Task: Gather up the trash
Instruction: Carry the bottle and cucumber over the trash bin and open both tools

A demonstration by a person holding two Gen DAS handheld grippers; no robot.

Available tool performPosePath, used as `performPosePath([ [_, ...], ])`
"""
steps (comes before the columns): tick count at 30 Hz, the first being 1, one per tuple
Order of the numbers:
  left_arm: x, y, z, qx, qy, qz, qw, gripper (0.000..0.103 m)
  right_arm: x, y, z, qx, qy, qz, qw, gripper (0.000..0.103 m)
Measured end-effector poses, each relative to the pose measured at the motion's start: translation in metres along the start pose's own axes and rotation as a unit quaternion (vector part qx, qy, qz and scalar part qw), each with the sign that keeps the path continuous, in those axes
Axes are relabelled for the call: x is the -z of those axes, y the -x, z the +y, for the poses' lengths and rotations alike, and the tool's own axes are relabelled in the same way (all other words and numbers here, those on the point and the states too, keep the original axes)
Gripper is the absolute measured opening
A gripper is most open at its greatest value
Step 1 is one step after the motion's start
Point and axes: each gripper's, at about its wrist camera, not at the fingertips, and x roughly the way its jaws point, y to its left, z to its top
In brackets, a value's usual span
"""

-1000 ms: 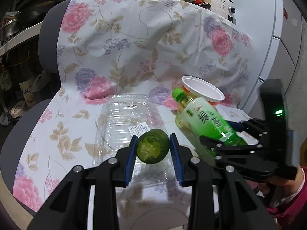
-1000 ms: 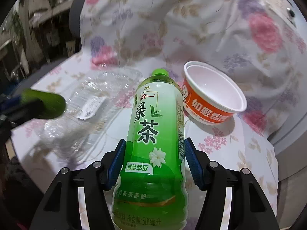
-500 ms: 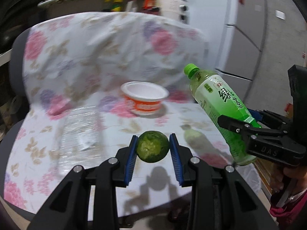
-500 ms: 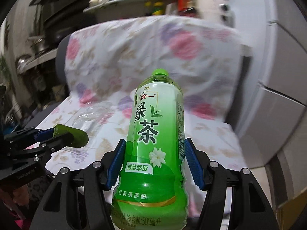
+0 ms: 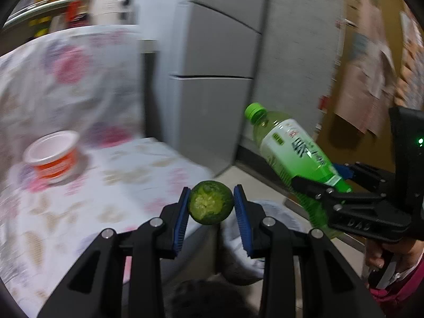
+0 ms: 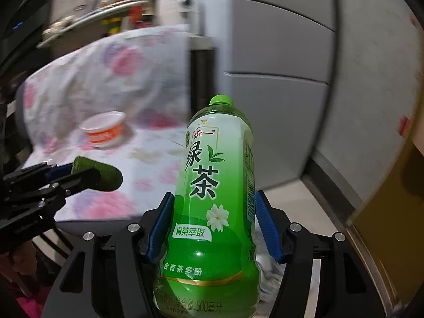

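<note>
Now, jaws first:
Left gripper (image 5: 211,206): jaws clamped on the green fruit (image 5: 210,202), blue pads pressing both sides; cut, pulpy face turned to the left wrist camera.
Green fruit, from the right wrist view (image 6: 99,173): seen side-on, dark rind, sticking out past the left gripper's (image 6: 70,173) black fingers at the left edge of frame.
Right gripper (image 6: 213,225): jaws clamped on the green tea bottle (image 6: 212,201), pads squeezing the lower half of the body; green cap on, pointing away from the camera.
Green tea bottle, from the left wrist view (image 5: 288,149): tilted, cap up and to the left, held in the air over the floor, off the right side of the covered seat.
Right gripper, from the left wrist view (image 5: 322,182): black frame, green light lit on the body, a hand (image 5: 381,254) wrapped on the handle below, pink sleeve at the bottom right corner.
Floral cloth (image 5: 79,185): covers the seat and backrest, blurred.
Orange cup (image 5: 53,156): white inside, sits upright on the cloth near its back left part, well apart from both grippers; also in the right view (image 6: 104,129).
Fruit position: just past the cloth's front right corner.
White bag (image 5: 238,259): crumpled, on the floor below the left jaws, partly hidden.
Fridge (image 5: 217,53): grey, behind the seat, blurred.
Shelf with bottles (image 6: 106,8): top left, too blurred to read.
</note>
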Motion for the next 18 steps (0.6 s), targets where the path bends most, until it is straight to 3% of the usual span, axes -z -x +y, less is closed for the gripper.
performPosePath([
  [8, 0.0, -0.067, -0.071, 0.066, -0.05, 0.039, 0.9958, 0.032, 0.049, -0.021, -0.069, 0.051, -0.058, 0.049, 0.996, 0.062],
  [15, -0.003, -0.111, -0.089, 0.088, -0.047, 0.074, 0.9922, 0.033, 0.069, -0.053, -0.103, 0.057, -0.093, 0.072, 0.991, 0.065],
  [16, -0.004, -0.117, -0.09, 0.089, -0.048, 0.081, 0.9916, 0.039, 0.07, -0.059, -0.106, 0.063, -0.096, 0.076, 0.99, 0.066],
  [17, -0.005, -0.119, -0.089, 0.083, -0.049, 0.082, 0.992, 0.058, 0.071, -0.065, -0.11, 0.077, -0.1, 0.079, 0.989, 0.069],
  [18, -0.006, -0.12, -0.086, 0.073, -0.05, 0.078, 0.993, 0.068, 0.073, -0.068, -0.114, 0.083, -0.104, 0.081, 0.988, 0.071],
])
